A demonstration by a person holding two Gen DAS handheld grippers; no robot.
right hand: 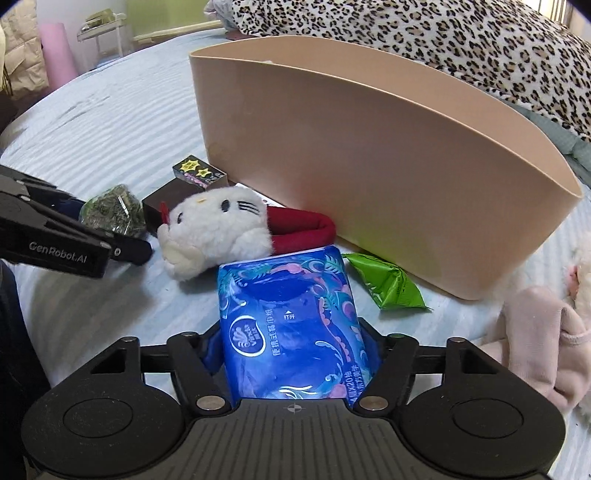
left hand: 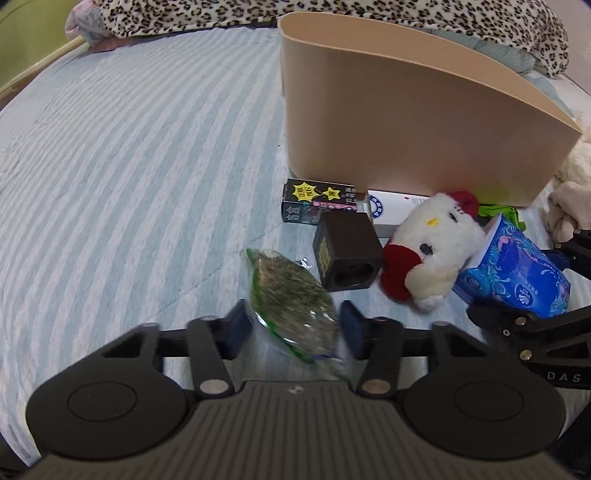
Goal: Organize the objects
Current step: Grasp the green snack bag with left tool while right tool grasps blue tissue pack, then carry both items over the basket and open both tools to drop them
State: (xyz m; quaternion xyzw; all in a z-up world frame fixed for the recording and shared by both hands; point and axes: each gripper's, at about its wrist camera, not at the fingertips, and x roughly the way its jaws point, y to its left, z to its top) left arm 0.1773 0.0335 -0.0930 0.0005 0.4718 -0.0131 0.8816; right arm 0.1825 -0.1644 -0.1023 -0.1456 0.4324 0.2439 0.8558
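- Jaws of left gripper [left hand: 291,328] spread, straddling a clear bag of green dried herbs [left hand: 291,295] on the striped bed cover [left hand: 129,166]; contact unclear.
- Right gripper [right hand: 291,350] jaws clenched on blue tissue pack [right hand: 291,325].
- Beige bin [right hand: 369,166] stands just behind white plush cat [right hand: 214,232], dark box [left hand: 347,254], green packet [right hand: 388,280].

We see a striped blue bedsheet [left hand: 129,147], a leopard-print blanket [right hand: 461,48] behind it, and a pink roll [right hand: 57,48] beside a small metal stand [right hand: 101,33].
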